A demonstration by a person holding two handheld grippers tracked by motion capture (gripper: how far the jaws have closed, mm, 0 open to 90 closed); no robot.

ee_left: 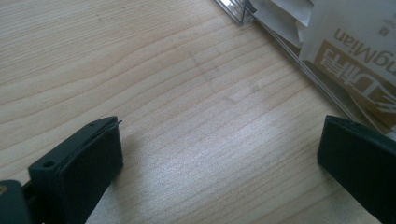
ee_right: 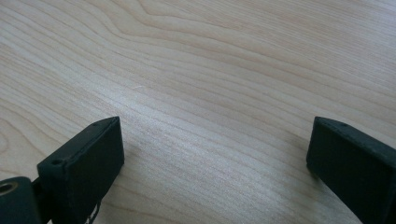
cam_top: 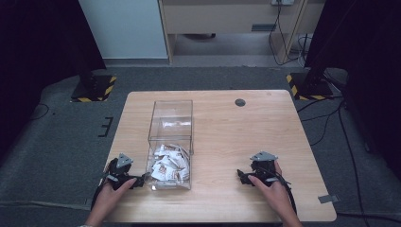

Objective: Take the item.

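Clear box (cam_top: 171, 124) of sachets (cam_top: 168, 163) beside left gripper (cam_top: 142, 180), both grippers' jaws apart, empty

Left tool (cam_top: 142, 180) low at near left, jaws wide apart, nothing between, held by left hand (cam_top: 112, 191). Right tool (cam_top: 242, 177) low at near right, jaws wide, nothing gripped, right hand (cam_top: 273, 189) behind it.

Clear plastic box (cam_top: 171, 124) upright near table's left edge, long, open-topped; white-and-brown sachets (cam_top: 168, 163) heaped at its near end.
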